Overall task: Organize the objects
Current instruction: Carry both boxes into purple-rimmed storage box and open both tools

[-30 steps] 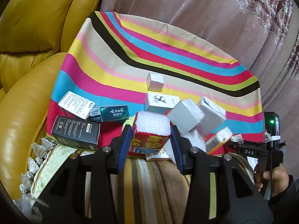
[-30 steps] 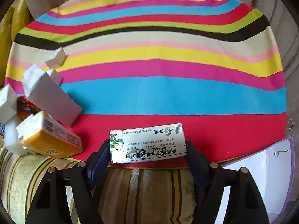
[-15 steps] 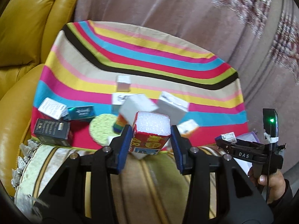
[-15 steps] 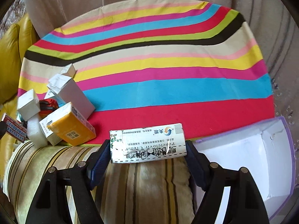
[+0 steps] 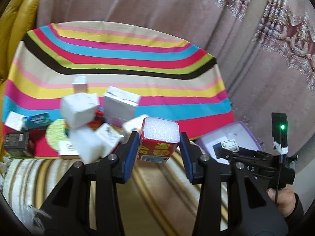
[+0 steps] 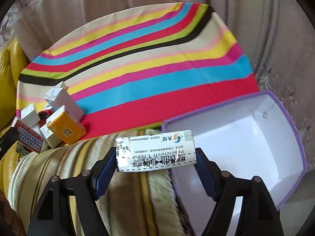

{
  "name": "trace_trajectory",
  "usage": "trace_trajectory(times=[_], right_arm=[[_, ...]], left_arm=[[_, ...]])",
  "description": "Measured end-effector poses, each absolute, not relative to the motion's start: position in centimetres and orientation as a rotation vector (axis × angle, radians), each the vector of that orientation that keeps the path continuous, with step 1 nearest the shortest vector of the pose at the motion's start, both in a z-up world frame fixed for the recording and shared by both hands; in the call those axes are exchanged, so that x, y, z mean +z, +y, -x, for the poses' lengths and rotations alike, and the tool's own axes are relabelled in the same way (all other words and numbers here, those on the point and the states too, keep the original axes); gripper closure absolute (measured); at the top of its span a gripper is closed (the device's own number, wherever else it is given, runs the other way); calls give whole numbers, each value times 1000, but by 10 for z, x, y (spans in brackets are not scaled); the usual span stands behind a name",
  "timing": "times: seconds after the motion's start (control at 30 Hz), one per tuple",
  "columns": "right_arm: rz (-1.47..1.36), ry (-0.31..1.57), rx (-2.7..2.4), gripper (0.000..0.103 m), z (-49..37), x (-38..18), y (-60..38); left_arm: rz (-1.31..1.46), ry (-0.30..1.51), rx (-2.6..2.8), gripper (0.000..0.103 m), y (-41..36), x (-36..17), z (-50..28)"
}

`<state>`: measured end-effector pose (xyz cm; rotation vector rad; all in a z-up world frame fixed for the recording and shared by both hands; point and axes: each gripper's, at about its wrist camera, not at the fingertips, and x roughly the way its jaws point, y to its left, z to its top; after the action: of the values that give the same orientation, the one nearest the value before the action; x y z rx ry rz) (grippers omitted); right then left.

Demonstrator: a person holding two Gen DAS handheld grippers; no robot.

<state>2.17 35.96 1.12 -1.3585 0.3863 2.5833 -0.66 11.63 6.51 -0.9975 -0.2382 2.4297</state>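
Red carton (image 5: 157, 147) — foam-topped — in left gripper (image 5: 159, 151)

Both views swing rightward across the striped cloth (image 5: 118, 66). In the left wrist view the heap of boxes (image 5: 92, 122) slides from the centre to the left, the yellow sofa (image 5: 11, 25) shrinks to a sliver at the left edge, and the purple-edged white box (image 5: 232, 137) comes into sight at the right, just behind the right gripper (image 5: 228, 151). In the right wrist view that box (image 6: 256, 137) grows from a corner into a wide open tray, and the white carton (image 6: 155, 151) in the jaws now overlaps its near left rim instead of the cloth's red stripe.
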Motion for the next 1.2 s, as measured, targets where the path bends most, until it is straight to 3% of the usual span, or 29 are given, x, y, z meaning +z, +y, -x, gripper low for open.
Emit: trace_trajectory(times=[0.87, 0.93, 1.0, 1.07, 1.2], right_arm=[[1238, 622, 2305, 25, -91, 1, 434], [1236, 641, 2298, 25, -94, 0, 435], [1235, 655, 2294, 24, -95, 0, 435], [1234, 671, 2294, 22, -96, -1, 436], [1226, 679, 2302, 21, -95, 0, 435]], left_arm=[[1054, -231, 1952, 55, 256, 55, 10], [1064, -218, 1944, 51, 262, 52, 10], [1074, -210, 1944, 34, 264, 51, 11], [1074, -209, 1953, 28, 263, 51, 10], [1071, -224, 1961, 27, 259, 49, 12]])
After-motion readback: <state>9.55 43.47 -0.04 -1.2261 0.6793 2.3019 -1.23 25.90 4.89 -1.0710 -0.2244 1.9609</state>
